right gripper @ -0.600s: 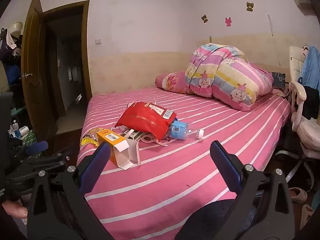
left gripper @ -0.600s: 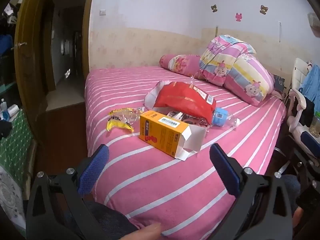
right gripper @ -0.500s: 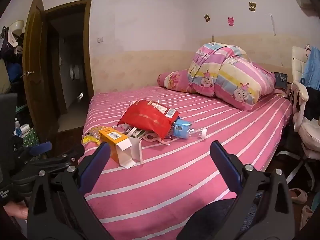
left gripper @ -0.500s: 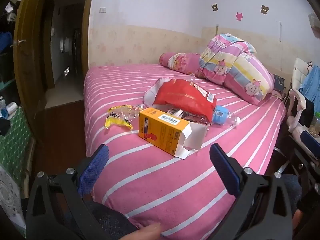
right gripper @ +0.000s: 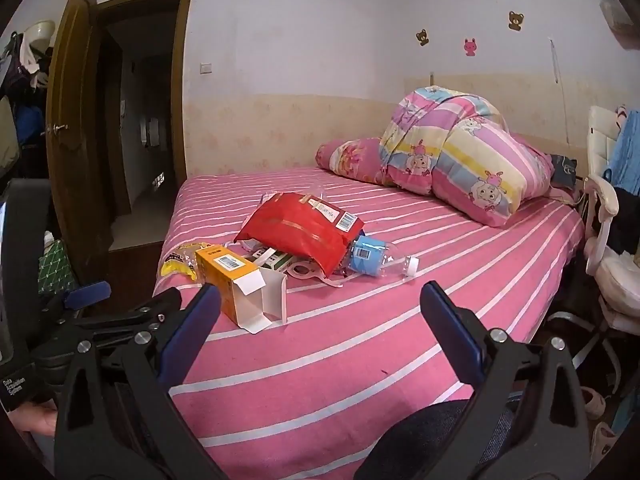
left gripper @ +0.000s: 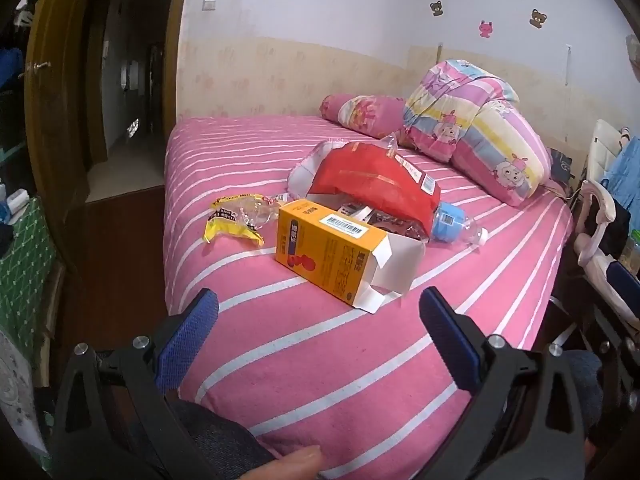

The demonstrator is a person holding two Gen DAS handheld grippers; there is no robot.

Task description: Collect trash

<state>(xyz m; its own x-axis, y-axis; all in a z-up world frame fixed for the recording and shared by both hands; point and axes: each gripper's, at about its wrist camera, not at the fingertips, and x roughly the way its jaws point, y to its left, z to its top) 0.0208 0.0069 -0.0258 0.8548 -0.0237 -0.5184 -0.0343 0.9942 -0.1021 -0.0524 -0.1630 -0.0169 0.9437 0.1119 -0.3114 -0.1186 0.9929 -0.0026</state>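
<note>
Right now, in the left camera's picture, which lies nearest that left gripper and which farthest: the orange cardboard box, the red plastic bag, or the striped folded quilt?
From the left gripper, jaws open:
1. Orange cardboard box, just ahead, near the bed's foot.
2. Red plastic bag, behind the box, mid-bed.
3. Striped folded quilt, far right, by the wall.

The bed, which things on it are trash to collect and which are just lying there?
Trash: orange box, red bag, yellow wrapper, plastic bottle, small packets under the bag.

Lying about: folded quilt, pink pillow, striped sheet.
</note>
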